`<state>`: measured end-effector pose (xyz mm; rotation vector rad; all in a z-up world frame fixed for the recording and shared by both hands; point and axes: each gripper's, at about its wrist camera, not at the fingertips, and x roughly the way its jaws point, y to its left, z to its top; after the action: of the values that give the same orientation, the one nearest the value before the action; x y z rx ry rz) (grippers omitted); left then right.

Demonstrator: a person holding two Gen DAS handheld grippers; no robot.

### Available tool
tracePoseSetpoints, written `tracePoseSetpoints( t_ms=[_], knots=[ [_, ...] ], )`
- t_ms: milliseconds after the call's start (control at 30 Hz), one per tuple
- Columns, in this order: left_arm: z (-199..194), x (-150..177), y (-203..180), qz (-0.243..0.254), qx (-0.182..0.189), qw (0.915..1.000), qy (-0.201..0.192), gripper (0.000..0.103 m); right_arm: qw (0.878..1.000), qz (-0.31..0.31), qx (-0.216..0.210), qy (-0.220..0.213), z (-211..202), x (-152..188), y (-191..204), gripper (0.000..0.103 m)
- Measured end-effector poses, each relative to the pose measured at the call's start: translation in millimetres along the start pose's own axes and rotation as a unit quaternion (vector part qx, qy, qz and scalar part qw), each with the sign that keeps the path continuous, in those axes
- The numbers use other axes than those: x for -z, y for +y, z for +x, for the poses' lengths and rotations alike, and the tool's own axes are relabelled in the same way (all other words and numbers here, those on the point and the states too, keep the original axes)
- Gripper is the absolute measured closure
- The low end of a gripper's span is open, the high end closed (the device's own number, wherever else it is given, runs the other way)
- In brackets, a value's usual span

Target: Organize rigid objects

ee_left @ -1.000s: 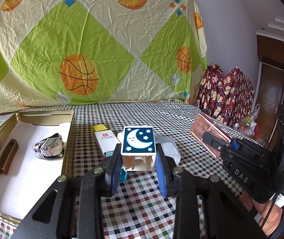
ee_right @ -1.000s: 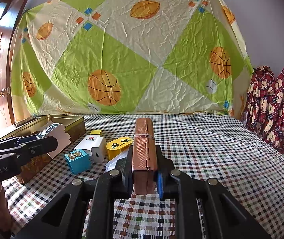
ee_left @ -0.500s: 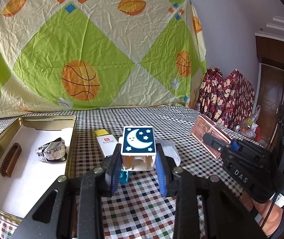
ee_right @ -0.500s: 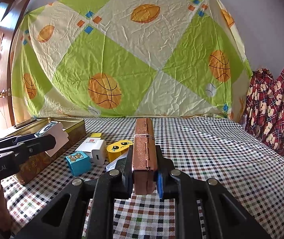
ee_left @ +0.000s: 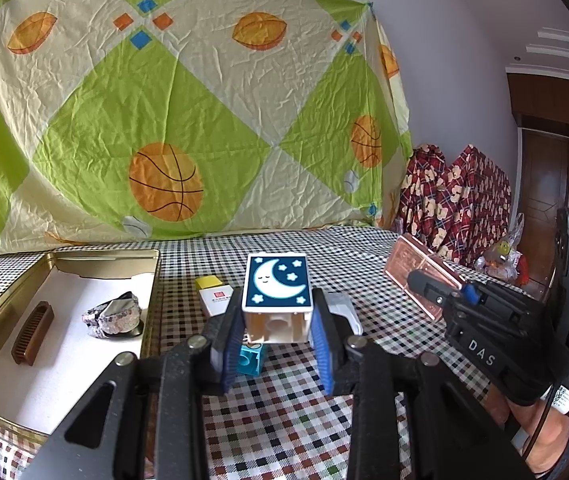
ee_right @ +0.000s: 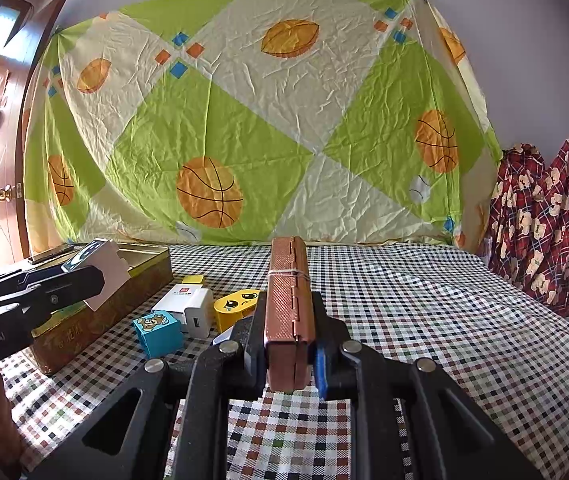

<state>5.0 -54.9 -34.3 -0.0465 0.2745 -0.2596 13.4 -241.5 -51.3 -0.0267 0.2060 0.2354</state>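
Left of the left gripper (ee_left: 278, 330) lies the gold tin (ee_left: 36, 276), with a brown comb (ee_left: 32, 334) and a foil lump (ee_left: 113, 316) inside. The right gripper (ee_right: 286, 350) clamps a copper case (ee_right: 287, 292) on edge. The left gripper grips a moon block (ee_left: 277, 296) above the table; a blue cube (ee_left: 249, 360) sits beneath it.

Comb (ee_left: 31, 333) in tin (ee_left: 104, 257), blocks (ee_right: 159, 332) right

Bright, sharp daylight; overexposed glare at the right view's left edge, fisheye bending and dark corners.
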Motion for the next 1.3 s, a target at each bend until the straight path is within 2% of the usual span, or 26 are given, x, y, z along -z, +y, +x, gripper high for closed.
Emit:
tracePoseSetpoints(
  t_ms=[833, 1300],
  knots=[
    [-18, 3, -10, 0.028, -0.018, 0.9983, -0.047, 0.073, 0.999, 0.001, 0.014, -0.038, -13, 2, 0, 0.084],
    [-25, 4, -6, 0.027, -0.025, 0.9980, -0.052, 0.073, 0.998, 0.012, 0.030, -0.058, -20, 4, 1, 0.084]
  ],
)
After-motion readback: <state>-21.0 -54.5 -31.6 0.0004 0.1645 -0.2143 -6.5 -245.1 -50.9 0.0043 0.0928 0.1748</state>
